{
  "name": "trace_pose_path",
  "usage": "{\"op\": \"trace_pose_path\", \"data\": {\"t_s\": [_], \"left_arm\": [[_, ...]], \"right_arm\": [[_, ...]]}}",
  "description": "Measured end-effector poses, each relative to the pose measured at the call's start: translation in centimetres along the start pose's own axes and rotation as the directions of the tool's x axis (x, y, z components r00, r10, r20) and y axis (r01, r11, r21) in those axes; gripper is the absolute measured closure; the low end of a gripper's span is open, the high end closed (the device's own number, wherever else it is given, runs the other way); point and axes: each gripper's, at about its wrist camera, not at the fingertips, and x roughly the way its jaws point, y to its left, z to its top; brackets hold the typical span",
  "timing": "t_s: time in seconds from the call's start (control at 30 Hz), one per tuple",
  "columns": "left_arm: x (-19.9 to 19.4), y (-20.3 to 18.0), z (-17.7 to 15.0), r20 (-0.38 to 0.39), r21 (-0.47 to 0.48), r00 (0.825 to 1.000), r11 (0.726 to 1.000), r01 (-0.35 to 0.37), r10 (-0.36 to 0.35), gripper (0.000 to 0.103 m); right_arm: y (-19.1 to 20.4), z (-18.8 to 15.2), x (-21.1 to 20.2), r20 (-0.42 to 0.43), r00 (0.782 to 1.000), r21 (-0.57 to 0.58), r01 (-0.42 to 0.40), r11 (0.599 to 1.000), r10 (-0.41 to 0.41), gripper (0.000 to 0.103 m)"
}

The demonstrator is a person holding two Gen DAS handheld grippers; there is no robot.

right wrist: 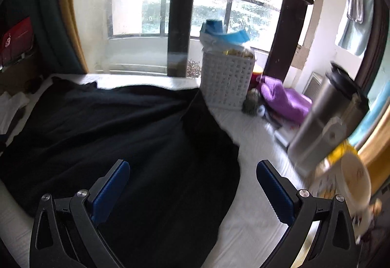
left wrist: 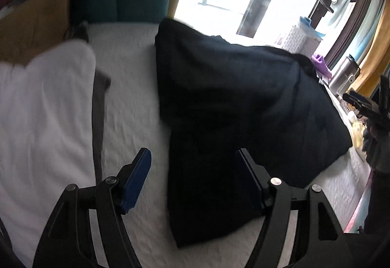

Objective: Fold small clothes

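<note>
A black garment point(left wrist: 234, 102) lies spread on the white textured sheet point(left wrist: 129, 102), partly folded with a narrower part reaching toward the camera. My left gripper point(left wrist: 193, 160) hovers open above its near left edge, nothing between the blue pads. In the right wrist view the same black garment point(right wrist: 117, 141) fills the lower left. My right gripper point(right wrist: 192, 170) stands wide open over its right edge, empty. The right gripper also shows at the far right of the left wrist view point(left wrist: 363, 102).
A white cloth point(left wrist: 43, 109) lies at the left with a grey piece under it. A white woven basket point(right wrist: 226, 80), a purple cloth point(right wrist: 285, 97), a steel flask point(right wrist: 326, 121) and a yellow-lidded cup point(right wrist: 346, 175) stand at the right. A window lies behind.
</note>
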Motion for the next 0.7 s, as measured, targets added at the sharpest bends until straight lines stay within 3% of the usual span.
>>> {"op": "trace_pose_path", "data": {"t_s": [0.2, 0.3, 0.37, 0.4, 0.43, 0.53, 0.7], "left_arm": [[-0.3, -0.9, -2.0, -0.023, 0.043, 1.0, 0.999, 0.008, -0.007, 0.031], [0.1, -1.7, -2.6, 0.024, 0.113, 0.999, 0.993, -0.037, 0.035, 0.032], [0.4, -2.4, -2.7, 0.038, 0.156, 0.995, 0.983, -0.093, 0.088, 0.046], [0.4, -2.4, -2.5, 0.041, 0.158, 0.995, 0.983, -0.097, 0.092, 0.075], [0.3, -2.1, -2.4, 0.029, 0.138, 0.998, 0.988, -0.063, 0.06, 0.088], [-0.3, -1.8, -2.3, 0.044, 0.108, 0.997, 0.992, -0.06, 0.056, 0.095], [-2.0, -1.1, -2.3, 0.095, 0.075, 0.991, 0.992, -0.104, 0.097, 0.095]], "right_arm": [[3.2, -4.6, -0.9, -0.065, 0.997, 0.004, -0.04, 0.999, 0.041, 0.0], [4.2, -6.3, -0.4, -0.097, 0.995, -0.017, -0.022, 1.0, 0.021, 0.0], [4.9, -7.3, 0.0, -0.121, 0.992, -0.07, 0.025, 0.997, -0.033, 0.0], [5.1, -7.7, 0.1, -0.126, 0.991, -0.089, 0.04, 0.995, -0.051, 0.0], [5.3, -8.0, 0.1, -0.126, 0.99, -0.109, 0.055, 0.993, -0.068, 0.0], [5.3, -8.3, -0.2, -0.129, 0.988, -0.127, 0.072, 0.989, -0.088, 0.0], [5.3, -8.8, -0.7, -0.119, 0.985, -0.174, 0.106, 0.979, -0.128, 0.0]]}}
